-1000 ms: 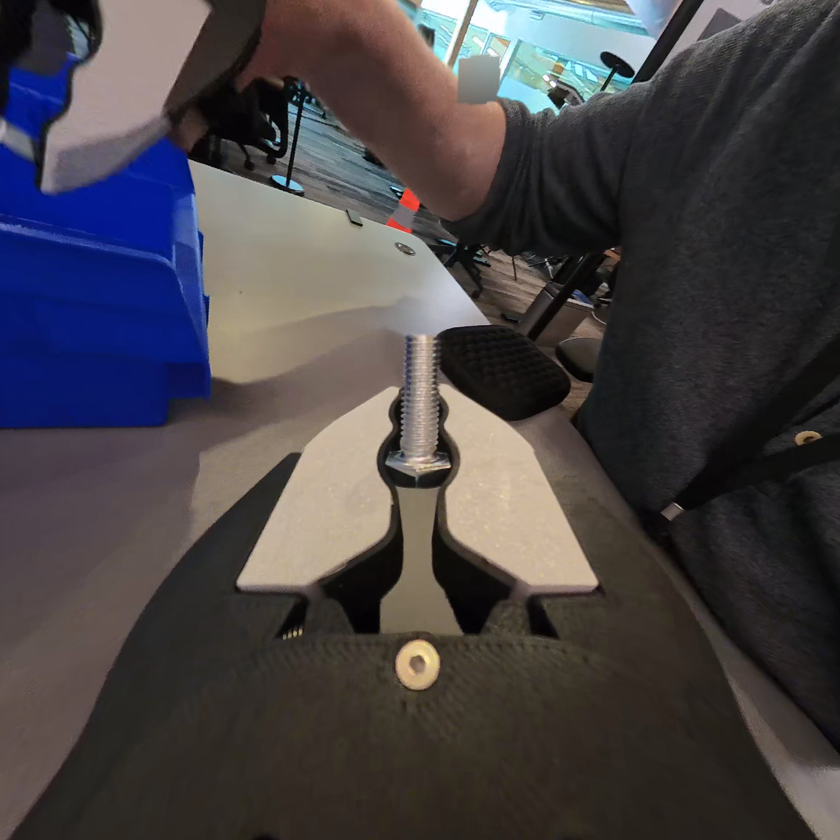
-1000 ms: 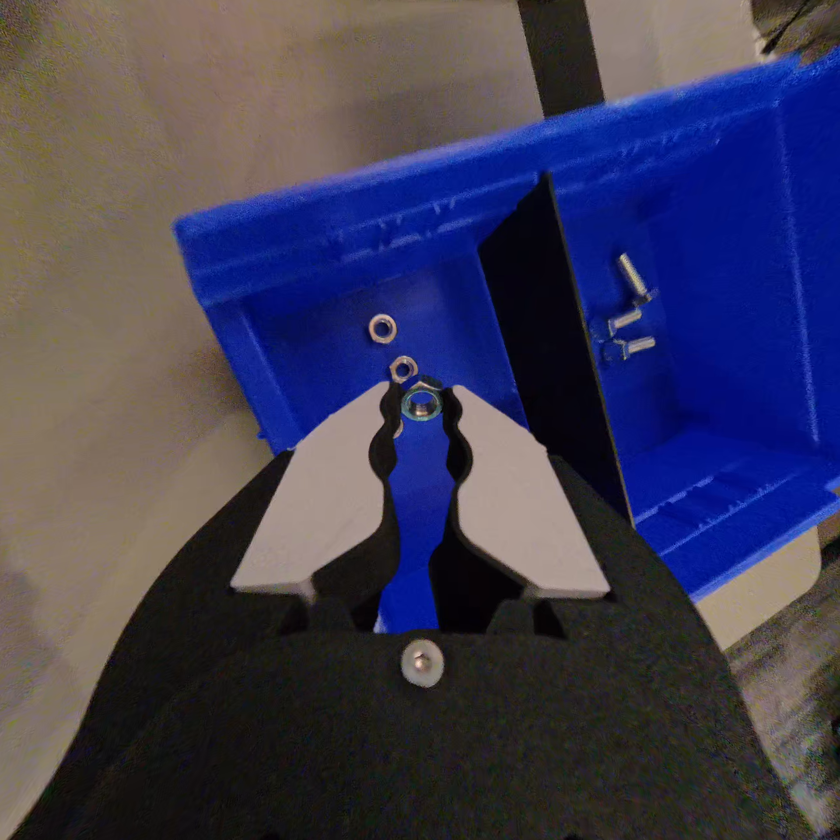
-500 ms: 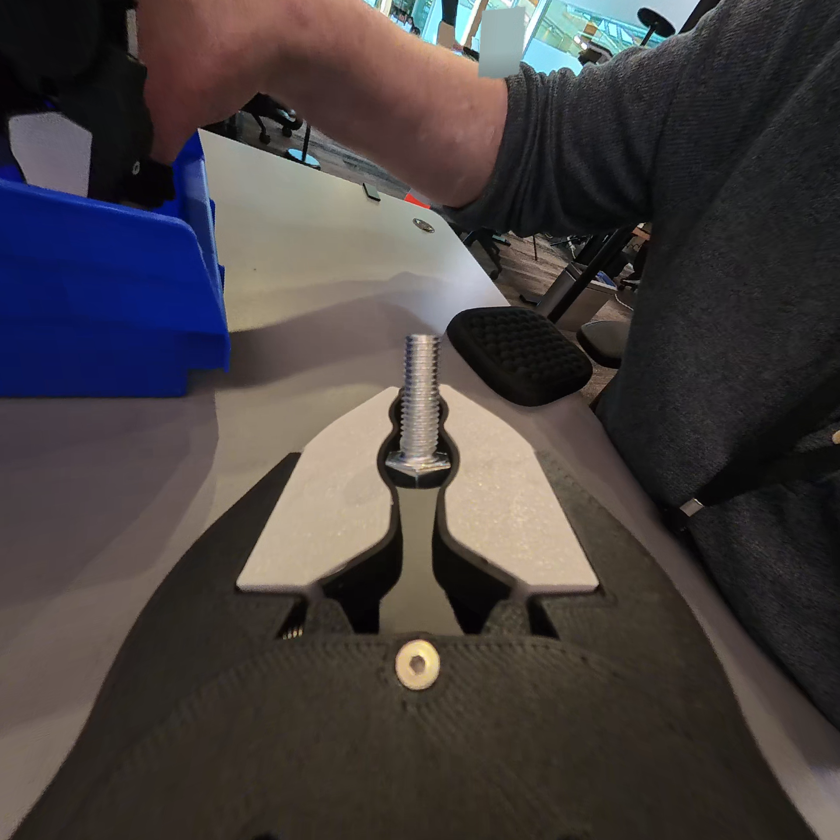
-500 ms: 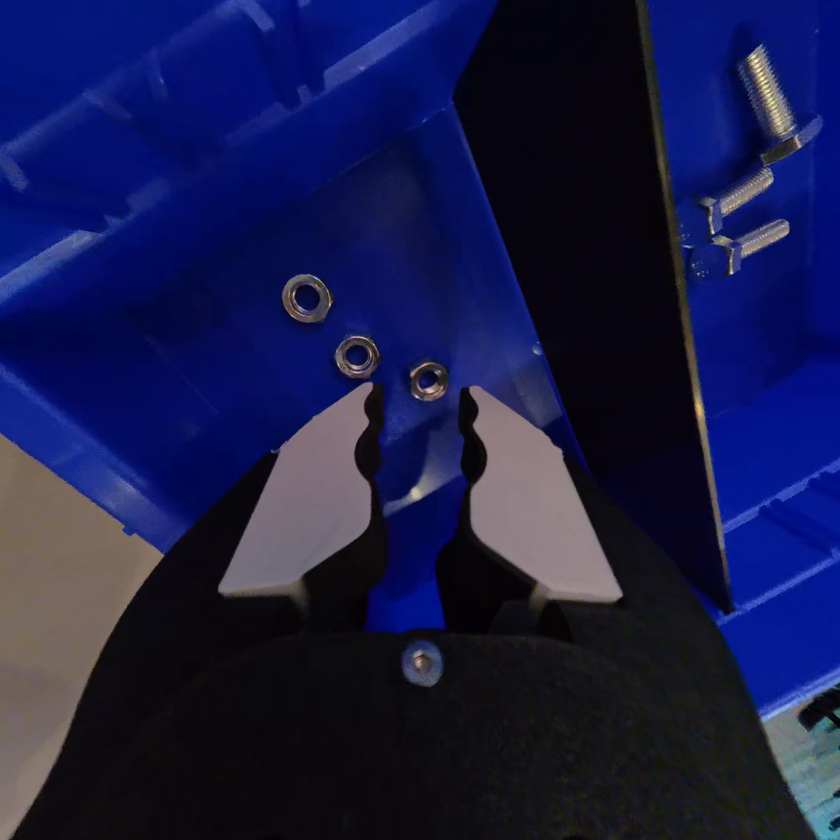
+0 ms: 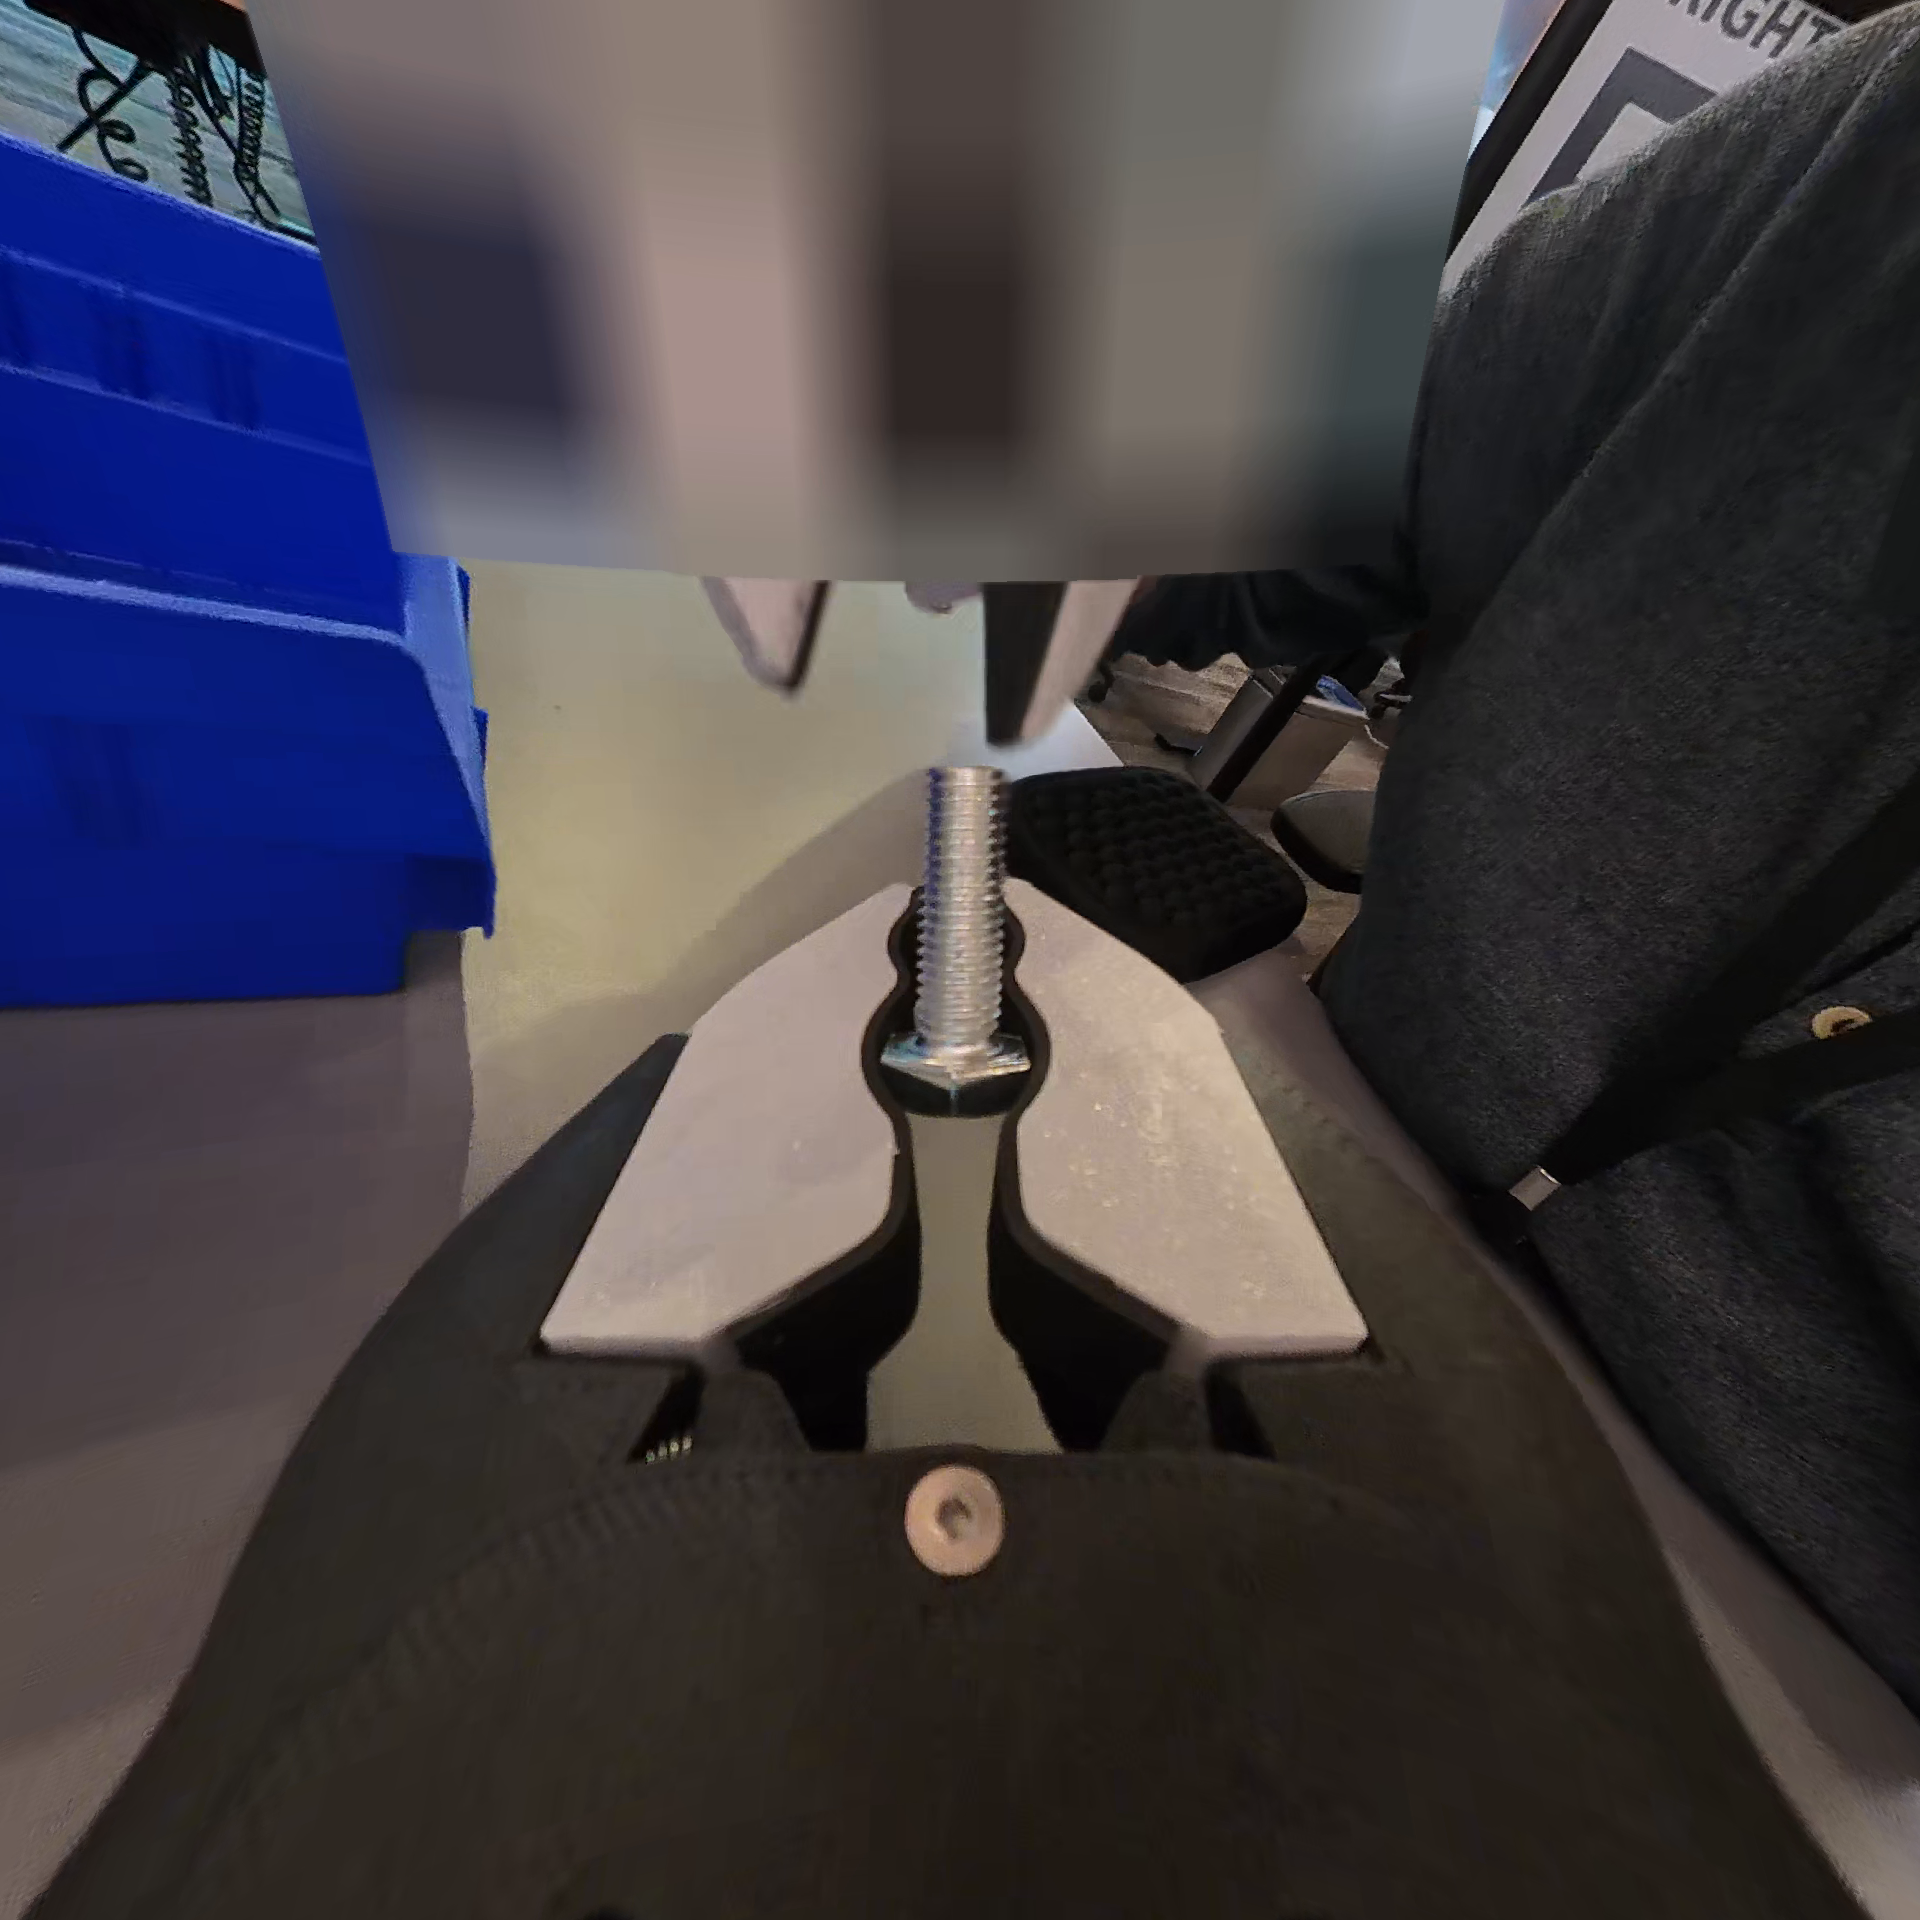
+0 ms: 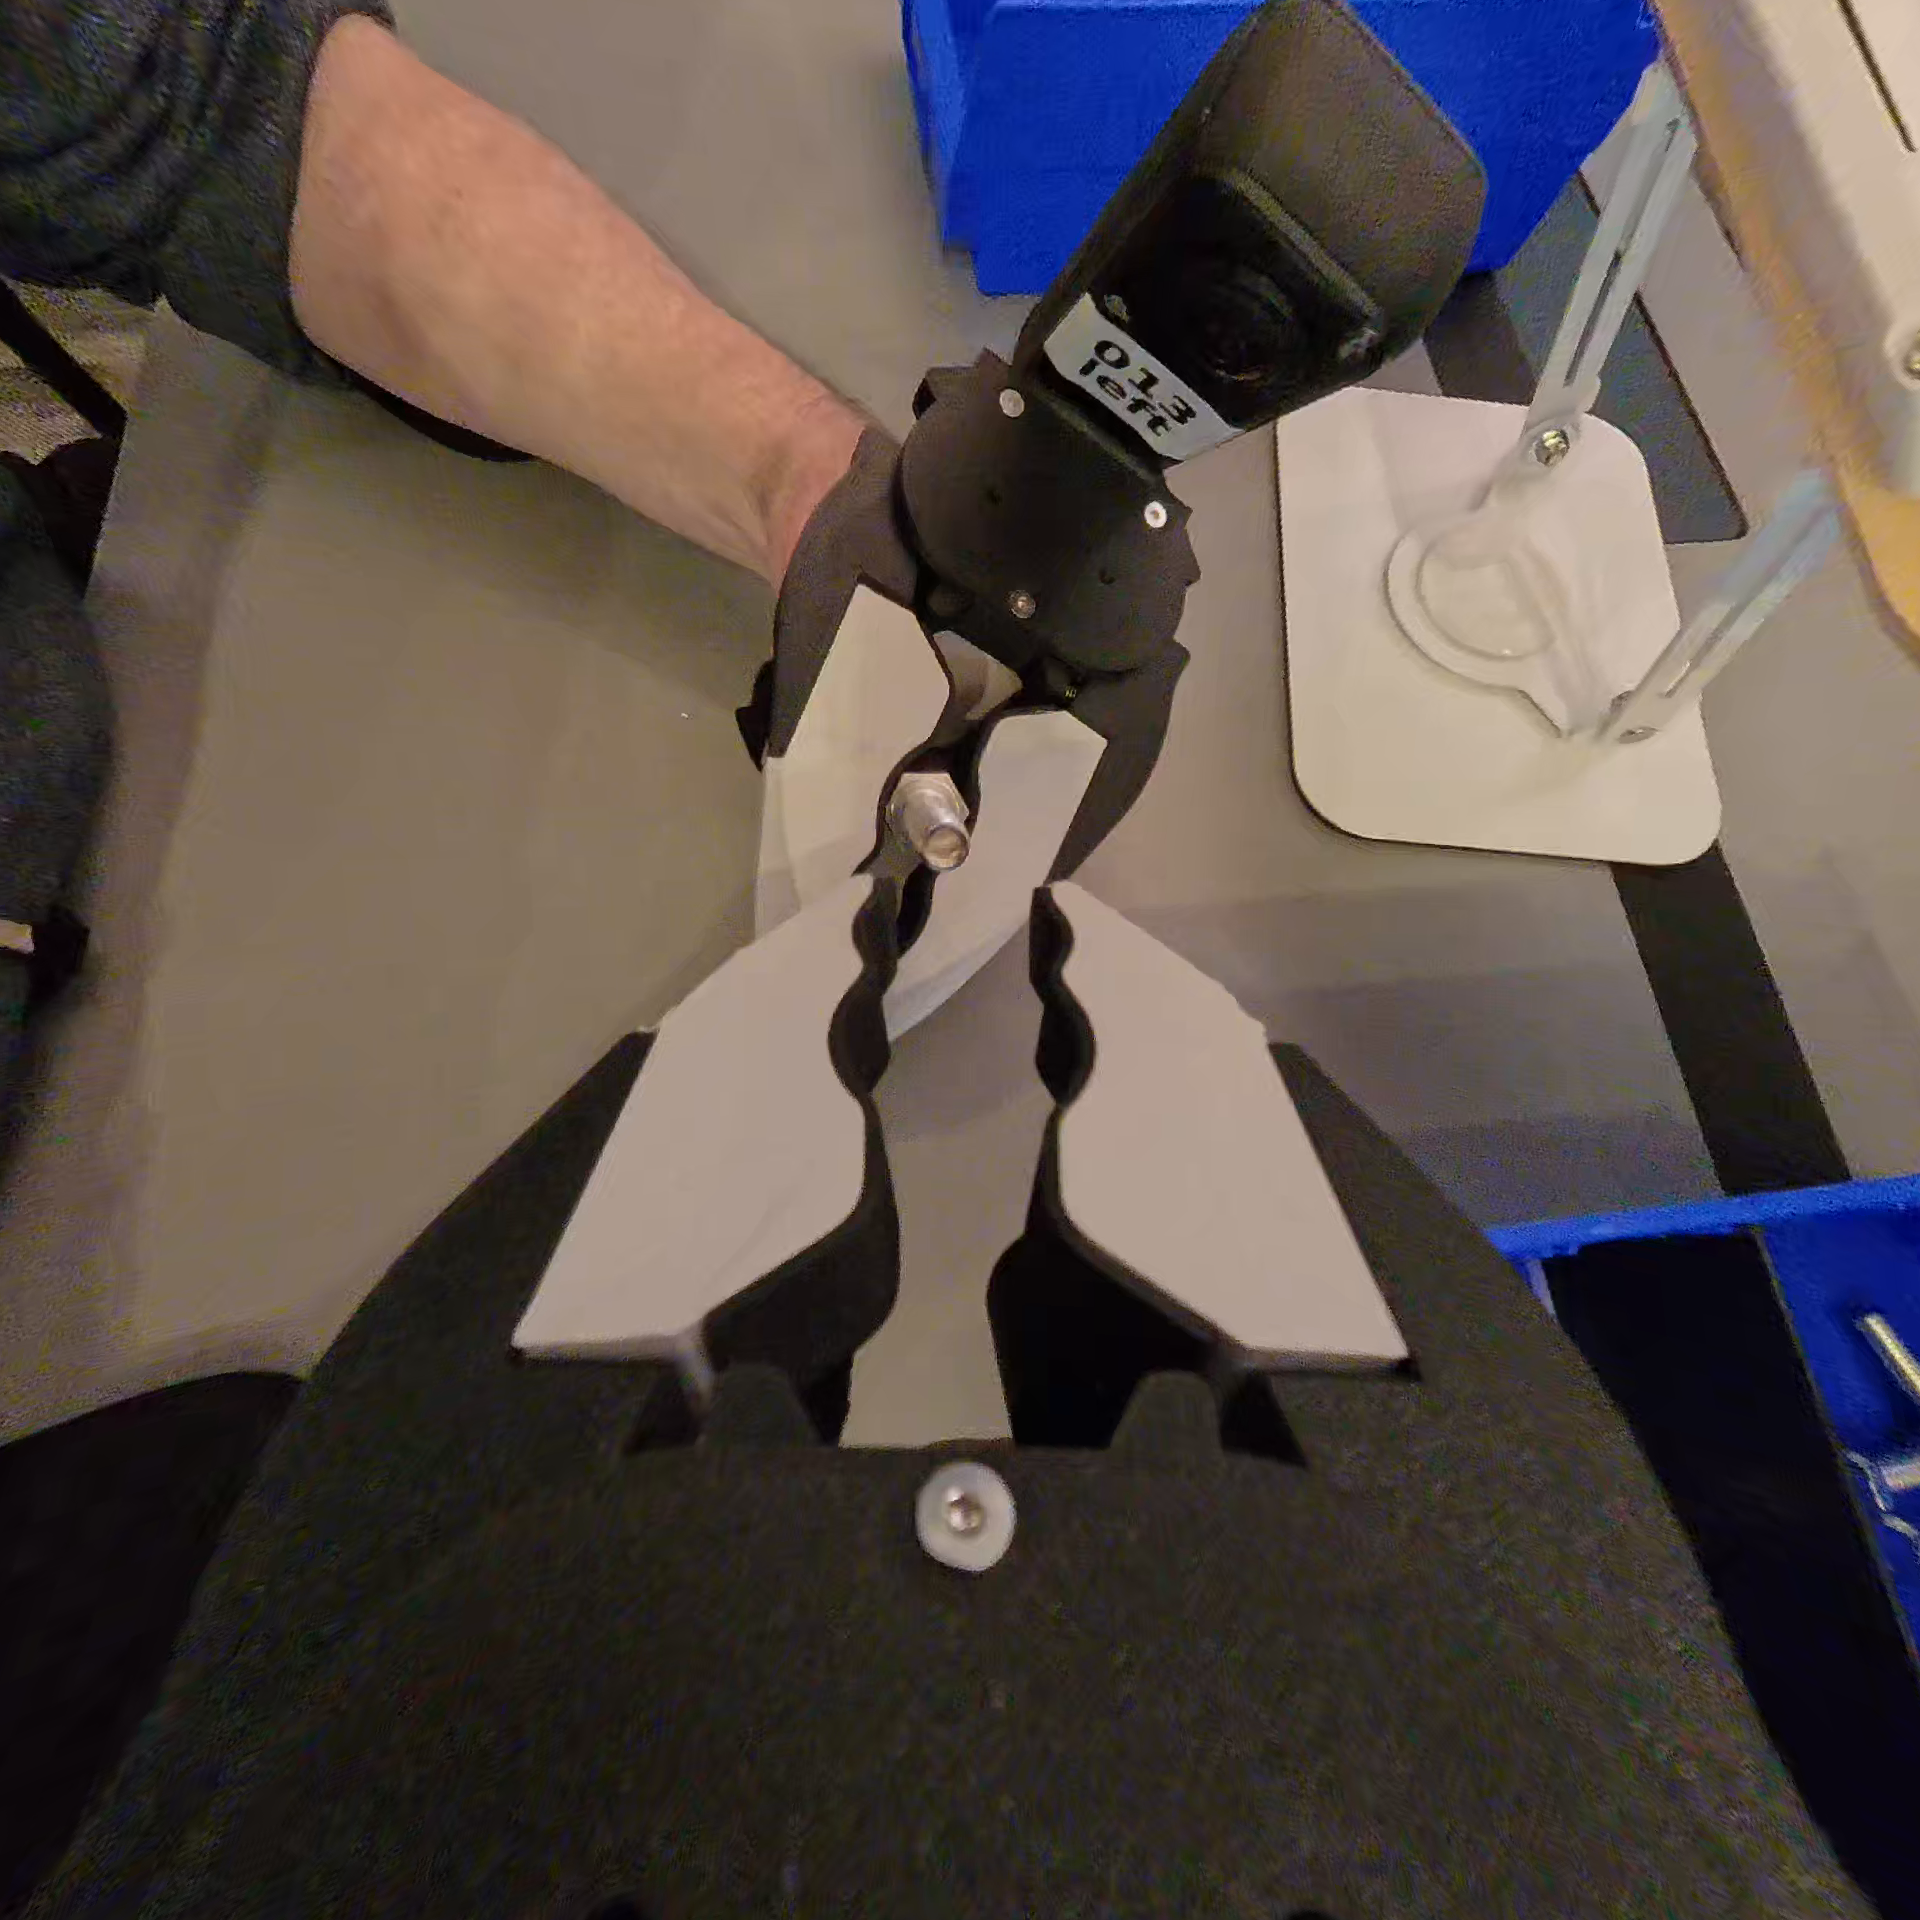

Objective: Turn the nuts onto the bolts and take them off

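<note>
Left gripper (image 5: 961, 914) clamps bolt (image 5: 964, 904) lengthwise, threads pointing past the fingertips

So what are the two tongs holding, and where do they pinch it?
The left tongs pinch a silver bolt low on its threads, just above its hex head. The right tongs are open and hold nothing.

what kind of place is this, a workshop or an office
Probably an office or lab used as a workbench: a grey table with blue parts bins, a white stand base and an office chair armrest. The left gripper holds a bolt.
</note>
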The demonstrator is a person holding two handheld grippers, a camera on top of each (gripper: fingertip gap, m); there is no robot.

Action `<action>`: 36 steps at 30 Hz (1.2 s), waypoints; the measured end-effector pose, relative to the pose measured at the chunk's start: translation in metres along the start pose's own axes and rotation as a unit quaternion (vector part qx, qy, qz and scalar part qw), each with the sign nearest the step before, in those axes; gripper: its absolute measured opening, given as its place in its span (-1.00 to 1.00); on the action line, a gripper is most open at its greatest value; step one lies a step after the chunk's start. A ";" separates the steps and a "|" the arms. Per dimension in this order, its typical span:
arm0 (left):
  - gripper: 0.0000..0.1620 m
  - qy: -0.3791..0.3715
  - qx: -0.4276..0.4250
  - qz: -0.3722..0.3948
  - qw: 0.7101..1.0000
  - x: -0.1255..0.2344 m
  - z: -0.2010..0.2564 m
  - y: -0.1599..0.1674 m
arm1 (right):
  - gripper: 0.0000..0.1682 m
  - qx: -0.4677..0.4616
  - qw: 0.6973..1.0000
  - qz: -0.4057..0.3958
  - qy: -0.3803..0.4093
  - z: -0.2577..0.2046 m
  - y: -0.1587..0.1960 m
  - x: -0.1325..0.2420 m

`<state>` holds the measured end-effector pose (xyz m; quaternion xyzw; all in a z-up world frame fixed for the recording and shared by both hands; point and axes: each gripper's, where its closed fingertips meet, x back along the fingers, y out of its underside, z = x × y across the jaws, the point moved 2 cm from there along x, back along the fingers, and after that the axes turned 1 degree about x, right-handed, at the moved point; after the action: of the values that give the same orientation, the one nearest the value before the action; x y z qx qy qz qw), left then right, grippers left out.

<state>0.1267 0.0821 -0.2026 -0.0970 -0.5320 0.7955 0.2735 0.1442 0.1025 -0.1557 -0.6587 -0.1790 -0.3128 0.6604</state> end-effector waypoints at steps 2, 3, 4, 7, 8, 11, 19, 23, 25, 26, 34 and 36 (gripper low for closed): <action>-0.88 0.004 -0.004 0.000 1.000 -0.001 0.003 -0.001 | -0.75 -0.002 1.000 0.012 -0.004 -0.001 -0.003 -0.011; -0.88 0.005 -0.005 -0.002 1.000 -0.002 0.004 -0.001 | -0.80 -0.009 1.000 0.025 -0.015 -0.003 -0.006 -0.014; -0.88 0.005 -0.007 -0.003 1.000 -0.002 0.004 -0.001 | -0.83 -0.015 0.999 0.036 -0.023 -0.004 -0.008 -0.016; -0.88 0.006 -0.005 0.003 1.000 0.000 0.004 -0.002 | -0.88 -0.019 0.998 0.047 -0.031 -0.004 -0.011 -0.019; -0.88 0.004 -0.006 0.001 1.000 0.001 0.004 -0.002 | -0.88 -0.019 0.998 0.050 -0.033 -0.004 -0.011 -0.019; -0.88 0.002 -0.011 0.006 1.000 0.001 0.004 -0.005 | -0.89 -0.027 0.997 0.059 -0.039 -0.003 -0.014 -0.018; -0.91 -0.077 0.000 0.038 0.996 0.017 -0.025 -0.008 | -0.88 -0.034 0.994 0.069 0.081 0.055 -0.018 0.031; -1.00 -0.104 -0.001 0.026 0.994 0.017 -0.034 -0.002 | -0.89 -0.081 0.978 0.010 0.193 0.131 0.009 0.064; -1.00 -0.112 -0.002 0.017 0.994 0.015 -0.036 0.000 | -0.88 -0.116 0.971 -0.025 0.206 0.162 0.029 0.067; -1.00 -0.113 -0.003 0.012 0.994 0.014 -0.036 0.002 | -0.88 -0.133 0.968 -0.051 0.204 0.175 0.042 0.064; -1.00 -0.126 -0.001 -0.004 0.992 0.013 -0.042 0.009 | -0.86 -0.221 0.939 -0.198 0.172 0.225 0.117 0.019; -1.00 -0.125 -0.001 -0.002 0.992 0.013 -0.042 0.008 | -0.70 -0.228 0.934 -0.196 0.194 0.237 0.122 0.016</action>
<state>0.1316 0.1202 -0.2256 0.0043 -0.5628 0.8005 0.2061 0.2767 0.3247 -0.2213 -0.6699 -0.0967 -0.5898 0.4404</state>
